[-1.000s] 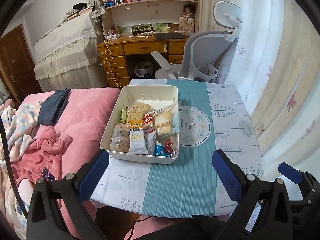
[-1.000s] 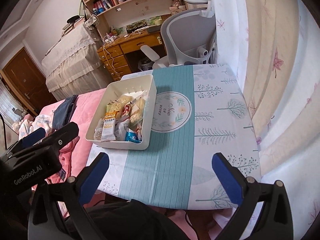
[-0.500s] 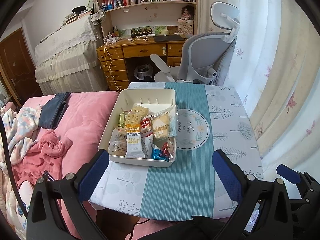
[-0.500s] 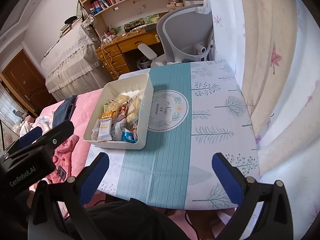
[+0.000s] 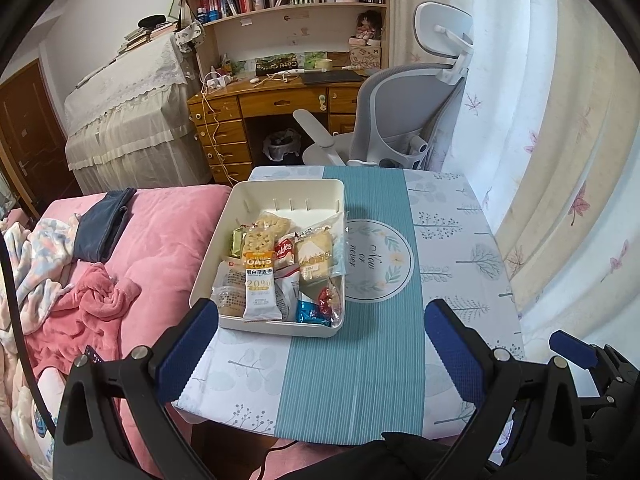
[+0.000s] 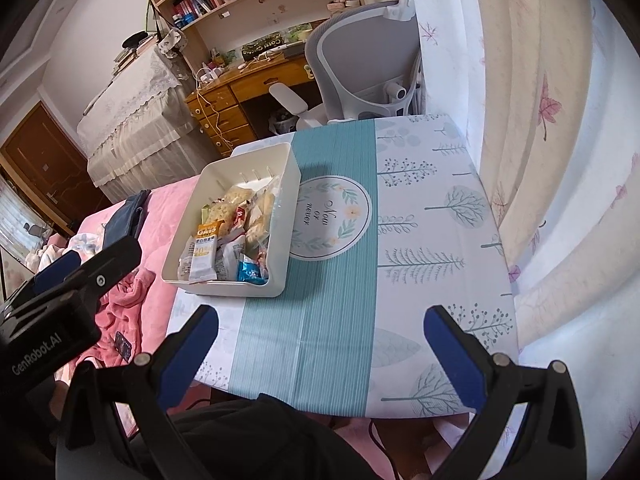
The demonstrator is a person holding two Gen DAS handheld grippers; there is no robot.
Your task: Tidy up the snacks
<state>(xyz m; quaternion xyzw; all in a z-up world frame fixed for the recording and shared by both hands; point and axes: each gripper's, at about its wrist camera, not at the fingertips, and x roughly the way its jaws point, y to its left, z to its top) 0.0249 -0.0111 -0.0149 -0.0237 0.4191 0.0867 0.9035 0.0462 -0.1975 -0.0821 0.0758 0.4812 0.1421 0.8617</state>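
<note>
Left gripper point(image 5: 320, 344): nearest the lens in the left wrist view; jaws spread wide, nothing between the blue pads point(image 5: 188, 344); it hangs above the near edge of the table, short of the bin.
Right gripper point(image 6: 320, 344): jaws likewise wide apart and holding nothing; it hangs over the near part of the table, on the teal runner.
Other views of the tools: the black body of the left gripper shows at the left edge of the right wrist view; a blue pad of the right gripper shows at the lower right of the left wrist view.
Table point(image 6: 440, 216): covered by a white cloth printed with trees; a teal ribbed runner point(image 5: 360, 360) runs down the middle, with a round printed emblem point(image 5: 378, 260) on it.
White bin point(image 5: 276, 326): stands on the left part of the table, just beside the emblem, its left side at the table's edge next to the bed.
Snacks: all lie inside the bin, crowded toward its near end; the far end is bare. An oat bar packet point(image 5: 260, 280) lies near the front, a blue wrapper point(image 5: 310, 312) at the front right corner, a wrapped bread slice point(image 5: 316, 258) on the right, round crackers point(image 5: 266, 232) behind.
Bed point(image 5: 160, 240): left of the table, pink cover with rumpled blankets.
Far side: grey office chair point(image 5: 400, 120) beyond the table, then a wooden desk point(image 5: 256, 108) under bookshelves; curtains on the right.
</note>
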